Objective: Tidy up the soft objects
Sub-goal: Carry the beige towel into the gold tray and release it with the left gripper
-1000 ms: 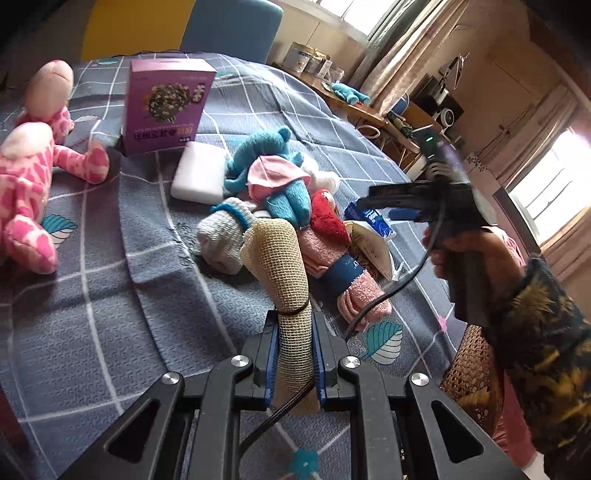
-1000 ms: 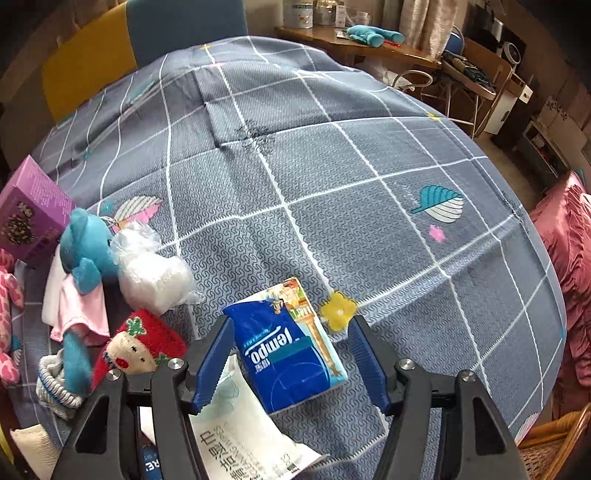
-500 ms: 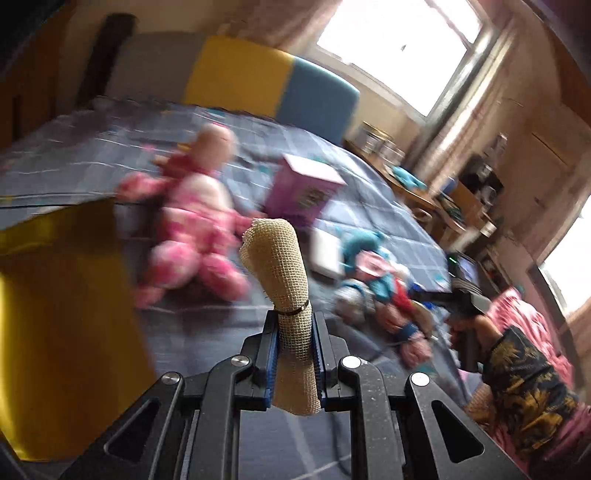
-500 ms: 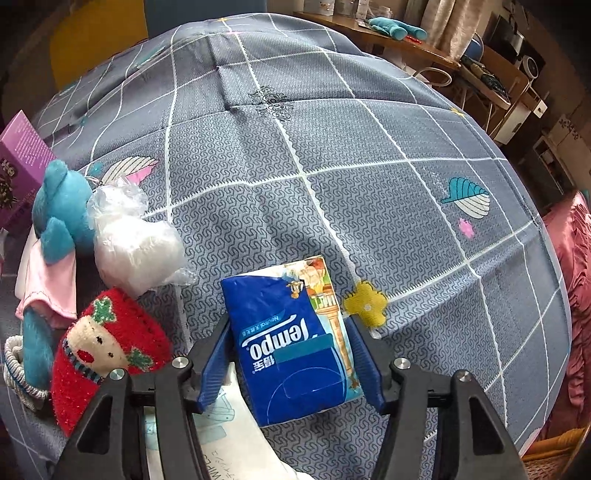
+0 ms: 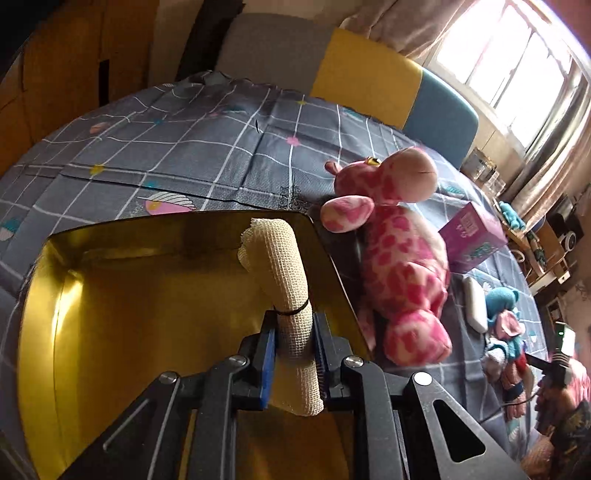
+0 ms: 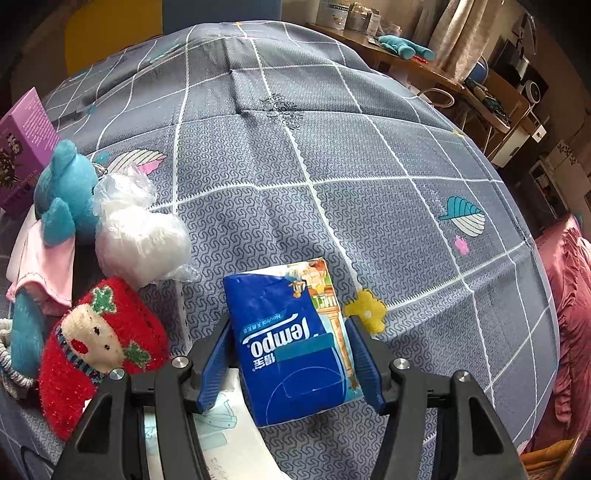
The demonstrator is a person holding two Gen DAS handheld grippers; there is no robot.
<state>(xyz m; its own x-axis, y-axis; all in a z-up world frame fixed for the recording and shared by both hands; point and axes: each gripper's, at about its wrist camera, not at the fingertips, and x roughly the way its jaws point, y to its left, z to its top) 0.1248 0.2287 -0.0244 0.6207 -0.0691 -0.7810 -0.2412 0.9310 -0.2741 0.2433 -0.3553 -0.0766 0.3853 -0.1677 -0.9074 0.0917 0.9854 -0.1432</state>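
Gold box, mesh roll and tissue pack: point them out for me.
Gold box [image 5: 122, 295], left wrist view, inner floor.
Mesh roll [image 5: 284, 273], left wrist view, middle of its bend.
Tissue pack [image 6: 284, 332], right wrist view, blue front face.

Domestic setting: a lived-in room of a home. Indicated by a table under a grey checked tablecloth [image 6: 332, 155] printed with leaves and flowers; upholstered chair backs in yellow [image 5: 365, 74] and blue [image 5: 439, 110] at the far edge; a curtained window [image 5: 517, 62] admitting daylight. Further indicated by a cluttered wooden side desk [image 6: 424, 70] along the wall, with tins [image 6: 332, 13] and a small speaker [image 6: 532, 90] nearby. Household clutter on the table: a pink plush giraffe [image 5: 399, 258], a blue plush toy [image 6: 62, 192], a tissue pack [image 6: 291, 343], a purple carton [image 5: 472, 236].
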